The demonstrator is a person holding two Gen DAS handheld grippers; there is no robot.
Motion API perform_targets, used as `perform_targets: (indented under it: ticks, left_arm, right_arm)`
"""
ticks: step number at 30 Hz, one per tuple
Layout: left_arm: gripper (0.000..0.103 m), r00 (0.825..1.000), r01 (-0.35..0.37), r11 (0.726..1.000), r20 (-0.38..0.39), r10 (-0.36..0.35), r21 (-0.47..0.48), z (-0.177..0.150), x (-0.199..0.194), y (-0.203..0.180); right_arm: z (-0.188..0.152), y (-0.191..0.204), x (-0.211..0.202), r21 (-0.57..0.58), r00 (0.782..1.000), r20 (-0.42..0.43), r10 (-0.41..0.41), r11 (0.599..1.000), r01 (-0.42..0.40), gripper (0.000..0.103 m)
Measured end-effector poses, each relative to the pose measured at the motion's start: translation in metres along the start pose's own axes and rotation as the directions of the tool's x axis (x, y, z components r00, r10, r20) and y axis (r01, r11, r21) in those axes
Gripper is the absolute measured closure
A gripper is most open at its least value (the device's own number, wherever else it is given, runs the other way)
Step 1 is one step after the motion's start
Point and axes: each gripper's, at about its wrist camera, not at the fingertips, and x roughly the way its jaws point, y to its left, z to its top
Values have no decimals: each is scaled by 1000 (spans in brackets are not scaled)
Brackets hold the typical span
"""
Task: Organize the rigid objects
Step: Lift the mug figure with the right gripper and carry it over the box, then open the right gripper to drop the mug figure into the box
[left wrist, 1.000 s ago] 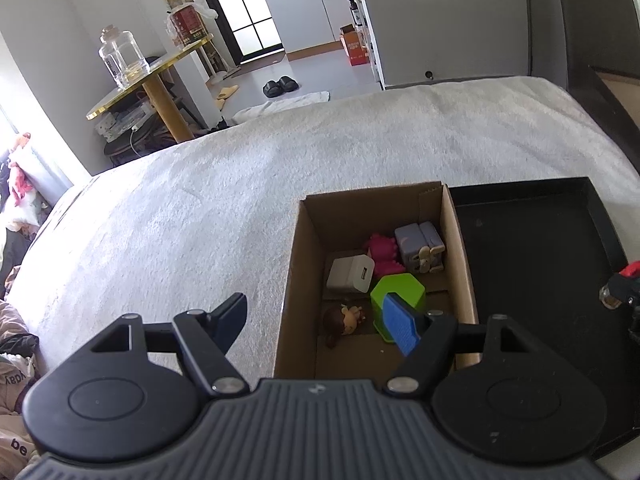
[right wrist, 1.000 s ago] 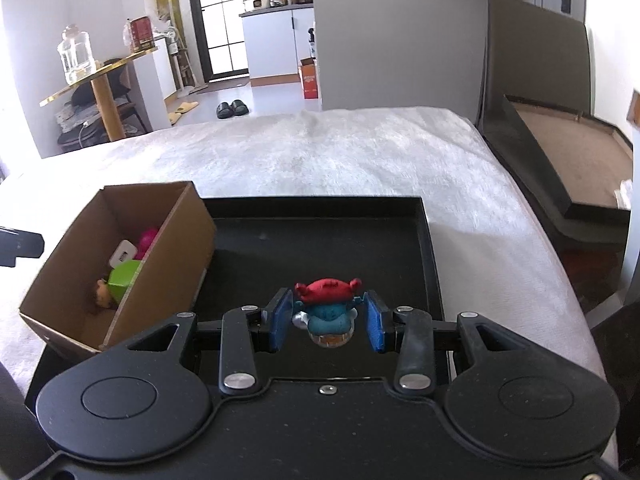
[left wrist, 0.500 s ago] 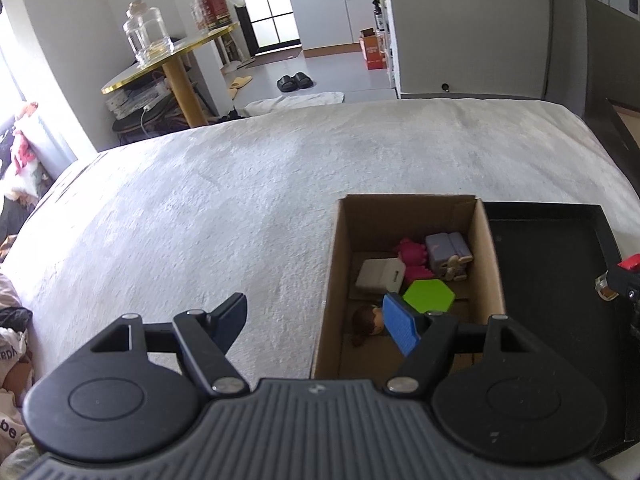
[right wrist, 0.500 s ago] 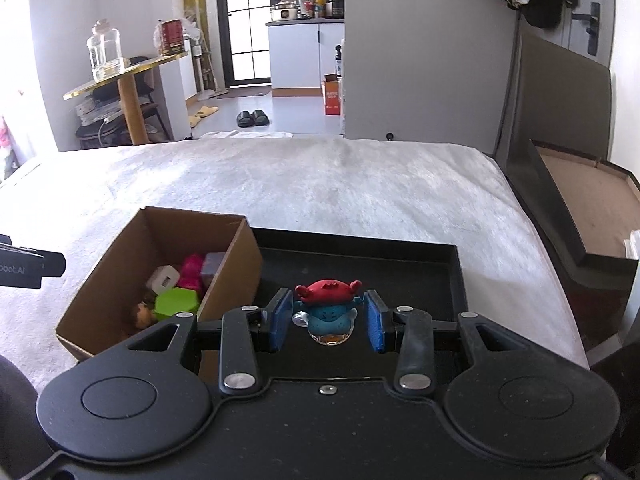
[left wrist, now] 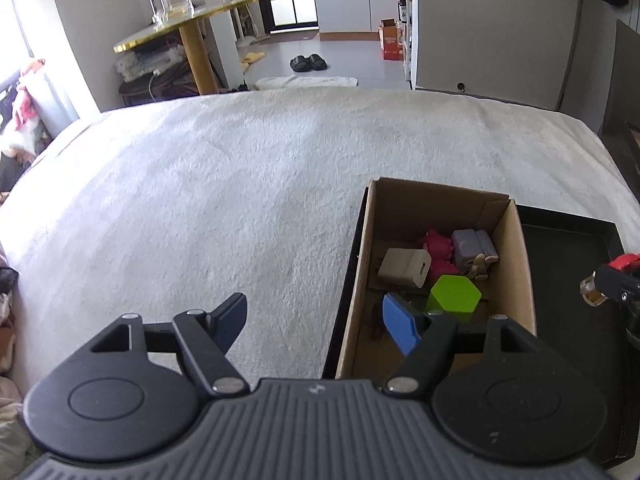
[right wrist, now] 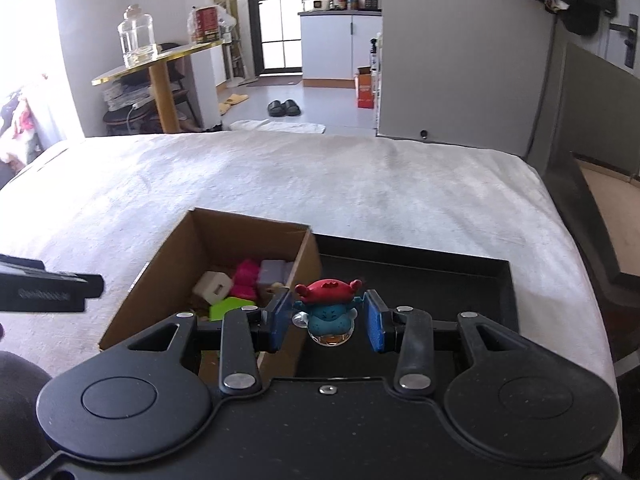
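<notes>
My right gripper (right wrist: 327,319) is shut on a small blue toy figure with a red crab hat (right wrist: 329,310) and holds it above the black tray (right wrist: 420,276), next to the right wall of the cardboard box (right wrist: 176,256). The box (left wrist: 524,248) holds a white charger (left wrist: 405,267), a pink toy (left wrist: 437,251), a grey block (left wrist: 472,246) and a green hexagon block (left wrist: 454,294). My left gripper (left wrist: 316,320) is open and empty, above the white blanket (left wrist: 208,200) at the box's near left corner. The right gripper shows at the left wrist view's right edge (left wrist: 612,280).
The black tray (left wrist: 568,256) lies on the white blanket (right wrist: 320,184) with the box standing at its left end. A dark open case (right wrist: 600,184) lies off the right side. A gold-topped side table (right wrist: 160,60) with a glass jar stands beyond the far left.
The right gripper has carried the toy figure left, from over the tray's middle to beside the box's right wall. The left gripper has drifted left and stayed open.
</notes>
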Motion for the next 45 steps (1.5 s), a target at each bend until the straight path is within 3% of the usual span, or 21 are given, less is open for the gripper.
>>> perform_targets:
  ticks: [19, 22, 27, 36, 39, 45]
  left_arm:
    - [34, 992, 111, 988, -44, -116, -108, 2, 47, 18]
    - [43, 989, 129, 985, -52, -136, -115, 1, 53, 17]
    - [66, 983, 154, 980, -79, -164, -129, 0, 66, 16]
    - [87, 970, 202, 968, -103, -219, -152, -1, 80, 14]
    - [92, 966, 218, 962, -103, -236, -164, -2, 81, 14]
    - [93, 966, 220, 962, -102, -238, -161, -2, 81, 14]
  right_arm:
    - [24, 48, 35, -117, 999, -52, 10, 993, -16, 64]
    - [25, 55, 42, -137, 998, -64, 12, 990, -20, 64]
    - [25, 60, 52, -159, 997, -82, 11, 987, -24, 64]
    - [24, 69, 68, -199, 994, -106, 6, 980, -27, 64]
    - [24, 71, 74, -212, 994, -112, -6, 977, -18, 64]
    - [26, 72, 82, -201, 992, -117, -36, 980, 12, 64]
